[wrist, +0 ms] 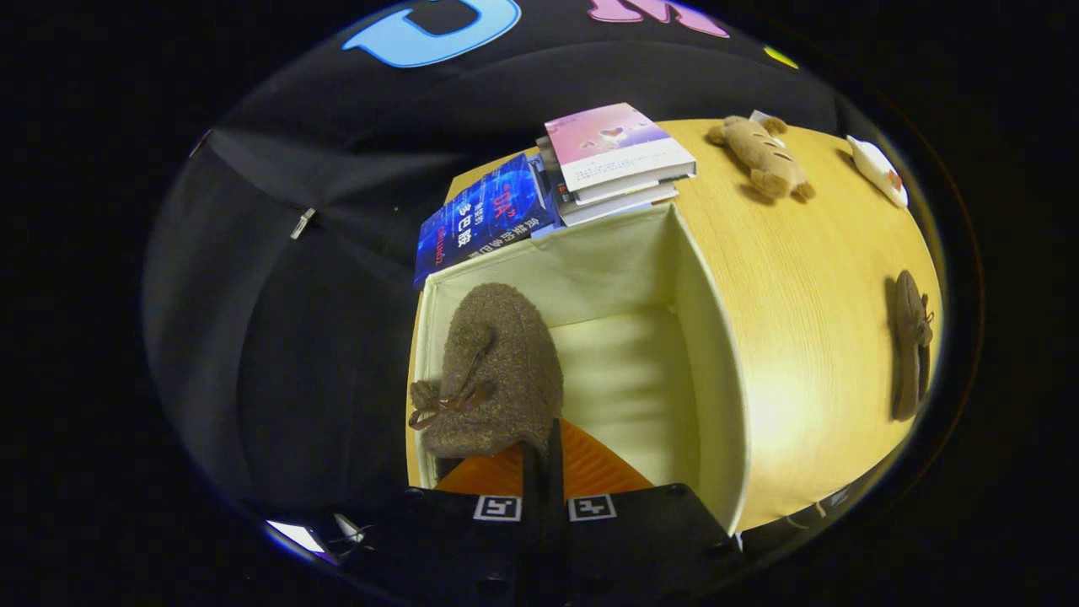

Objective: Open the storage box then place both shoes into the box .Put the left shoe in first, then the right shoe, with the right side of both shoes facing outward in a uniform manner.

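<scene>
Over the near edge of the open storage box [716, 371] we look down along the jaws of the gripper [544, 451], and we go from left to right. Farthest left hangs the booth's dark cloth wall [278, 337], with a small metal zip pull [302, 223] on it. Next comes the box itself, pale inside, standing on the wooden desk [801, 287] with its top open. Against the box's left inner wall lies one fuzzy brown shoe [506, 371], a small brown bow on its upper, its rounded toe pointing away from us toward the far wall of the box. The jaws stand together, only a thin dark seam between them, and they meet at the near end of that shoe. We cannot tell whether they pinch its heel edge or merely touch it, since the contact is hidden behind the fingers. The right part of the box floor lies bare.

Beyond the far wall of the box a blue book [485, 219] lies at the left, and just beside it a stack of books [620, 164] with a pink cover on top. Farther right on the desk, well apart from the box, lies a tan plush toy [763, 156], and past it a small white object [879, 171] near the desk's edge. Nearer to us on the right side of the desk the second brown shoe [910, 346] lies, apart from the box.
</scene>
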Motion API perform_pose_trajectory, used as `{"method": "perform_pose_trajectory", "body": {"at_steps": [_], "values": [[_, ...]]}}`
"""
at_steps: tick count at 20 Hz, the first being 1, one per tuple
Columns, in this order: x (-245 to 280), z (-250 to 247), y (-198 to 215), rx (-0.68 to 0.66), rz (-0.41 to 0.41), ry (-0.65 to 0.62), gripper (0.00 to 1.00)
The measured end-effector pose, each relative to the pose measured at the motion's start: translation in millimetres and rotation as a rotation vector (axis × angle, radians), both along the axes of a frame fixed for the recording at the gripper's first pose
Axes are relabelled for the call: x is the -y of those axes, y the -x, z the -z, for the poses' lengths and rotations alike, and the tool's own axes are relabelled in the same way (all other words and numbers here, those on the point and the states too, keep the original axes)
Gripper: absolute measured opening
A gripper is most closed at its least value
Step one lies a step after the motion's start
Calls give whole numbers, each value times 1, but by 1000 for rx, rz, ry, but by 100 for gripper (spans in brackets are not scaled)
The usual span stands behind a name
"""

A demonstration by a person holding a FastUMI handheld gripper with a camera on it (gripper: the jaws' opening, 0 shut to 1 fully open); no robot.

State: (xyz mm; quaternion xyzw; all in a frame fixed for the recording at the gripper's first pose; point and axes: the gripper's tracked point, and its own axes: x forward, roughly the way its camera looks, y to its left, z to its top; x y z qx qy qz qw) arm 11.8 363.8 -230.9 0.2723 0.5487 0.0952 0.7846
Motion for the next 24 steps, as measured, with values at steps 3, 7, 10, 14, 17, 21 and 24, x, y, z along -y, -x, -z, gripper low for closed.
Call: {"method": "perform_pose_trajectory", "body": {"at_steps": [3, 7, 10, 14, 17, 21, 24], "values": [[-5, 6, 0, -4, -6, 6, 6], [-13, 8, 11, -20, -21, -25, 14], [-16, -1, 18, -24, -37, -70, 58], [-13, -17, 19, 17, -72, -82, 97], [-4, -34, 26, 53, -102, -99, 97], [29, -62, 27, 112, -82, -128, 97], [66, -78, 25, 163, -78, -121, 97]]}}
